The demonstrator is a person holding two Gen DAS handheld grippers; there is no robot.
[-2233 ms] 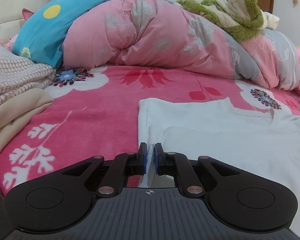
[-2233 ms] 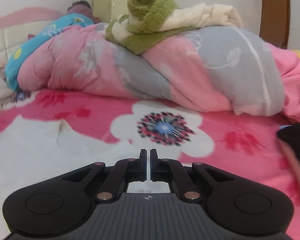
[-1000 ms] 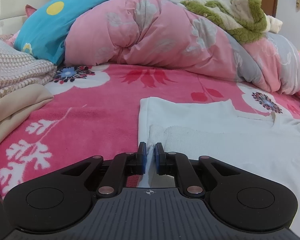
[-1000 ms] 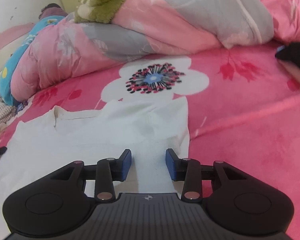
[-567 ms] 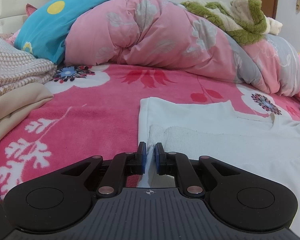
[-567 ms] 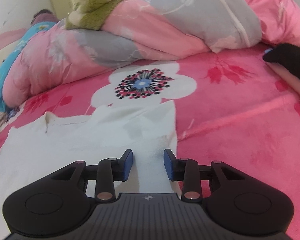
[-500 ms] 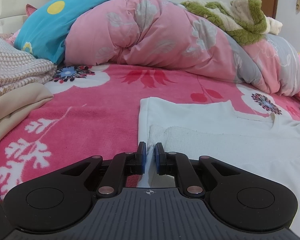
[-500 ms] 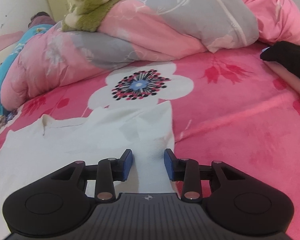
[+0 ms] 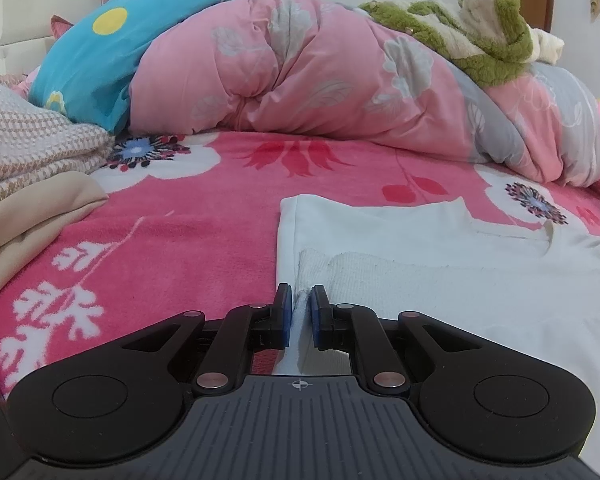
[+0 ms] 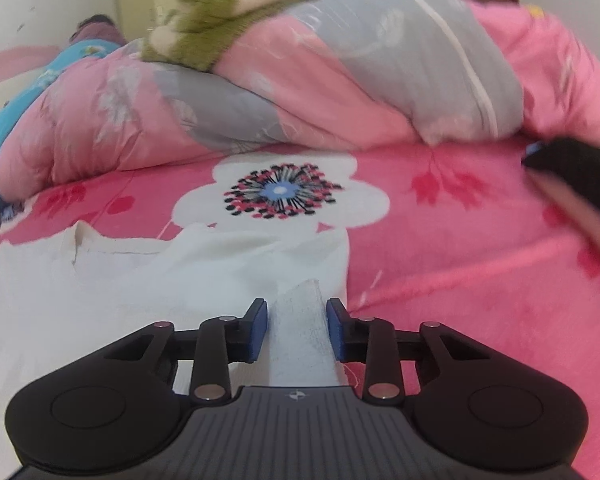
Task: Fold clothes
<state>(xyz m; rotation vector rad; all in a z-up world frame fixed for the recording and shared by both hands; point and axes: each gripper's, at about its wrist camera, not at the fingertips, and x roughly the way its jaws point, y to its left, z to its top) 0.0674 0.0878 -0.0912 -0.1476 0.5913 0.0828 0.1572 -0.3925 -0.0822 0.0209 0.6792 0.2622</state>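
Observation:
A white garment [image 9: 440, 264] lies spread flat on the pink flowered bedspread [image 9: 188, 232]. My left gripper [image 9: 299, 310] is shut on the garment's near left edge, with a thin fold of white cloth pinched between the blue pads. In the right wrist view the same white garment [image 10: 140, 280] fills the lower left. My right gripper [image 10: 297, 330] stands open around a raised ridge of the garment's right edge, the pads apart from the cloth on both sides.
A rolled pink and grey quilt [image 9: 340, 88] with a green and cream fleece [image 9: 480, 36] on top runs along the back. Folded beige and checked clothes [image 9: 28, 184] are stacked at the left. A dark object [image 10: 580, 176] lies at the right edge.
The right gripper has tilted and shifted slightly, and a ridge of white cloth now rises between its open fingers. The left gripper has stayed shut on the garment's edge without moving.

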